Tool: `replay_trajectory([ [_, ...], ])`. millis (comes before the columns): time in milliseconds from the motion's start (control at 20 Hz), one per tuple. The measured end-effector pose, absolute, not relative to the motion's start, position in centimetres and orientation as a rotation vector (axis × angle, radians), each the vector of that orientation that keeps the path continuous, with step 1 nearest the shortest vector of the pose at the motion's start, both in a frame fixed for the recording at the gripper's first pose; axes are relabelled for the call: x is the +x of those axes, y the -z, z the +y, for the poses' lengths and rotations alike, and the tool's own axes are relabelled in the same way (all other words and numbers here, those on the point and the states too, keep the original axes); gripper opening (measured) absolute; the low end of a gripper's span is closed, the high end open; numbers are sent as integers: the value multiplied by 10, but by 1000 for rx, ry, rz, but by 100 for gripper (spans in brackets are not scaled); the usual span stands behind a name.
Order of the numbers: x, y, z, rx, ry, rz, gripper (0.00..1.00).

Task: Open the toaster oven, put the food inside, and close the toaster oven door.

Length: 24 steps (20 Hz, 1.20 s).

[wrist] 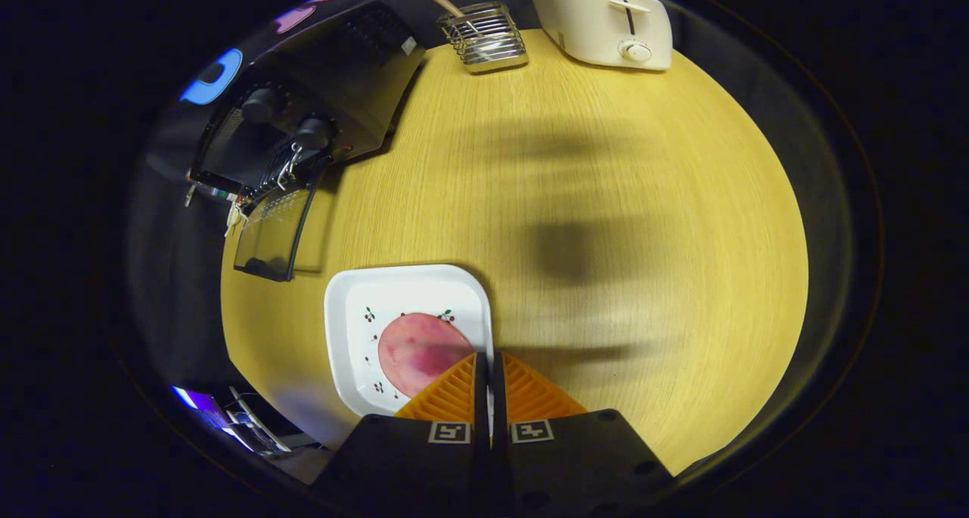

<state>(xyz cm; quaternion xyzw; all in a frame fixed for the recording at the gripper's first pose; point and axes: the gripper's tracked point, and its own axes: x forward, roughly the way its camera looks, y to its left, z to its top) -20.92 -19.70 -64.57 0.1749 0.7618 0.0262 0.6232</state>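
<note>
We see the food [419, 351], a round pink slice, lying on a white square plate [356, 313] near us on the table [606, 200], just ahead and left of the fingers [454, 393]. The gripper [487, 366] has them pressed together with nothing between, their tips over the plate's right rim. Farther left stands the black toaster oven [318, 101], its glass door [272, 234] folded down open. At the far edge sit a wire holder [484, 37] and a white toaster [602, 18].

One toaster oven [303, 132], one toaster [606, 22], one plate [356, 306].
</note>
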Motion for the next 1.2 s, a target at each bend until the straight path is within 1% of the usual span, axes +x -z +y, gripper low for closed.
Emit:
replay_trajectory([
  [350, -218, 641, -191, 668, -91, 1788, 5],
  [600, -215, 630, -184, 818, -77, 1716, 5],
  [800, -210, 605, -181, 972, 2, 1622, 5],
  [1000, -204, 580, -172, 1110, 113, 1519, 5],
  [1200, -207, 567, -147, 1087, 174, 1460, 5],
])
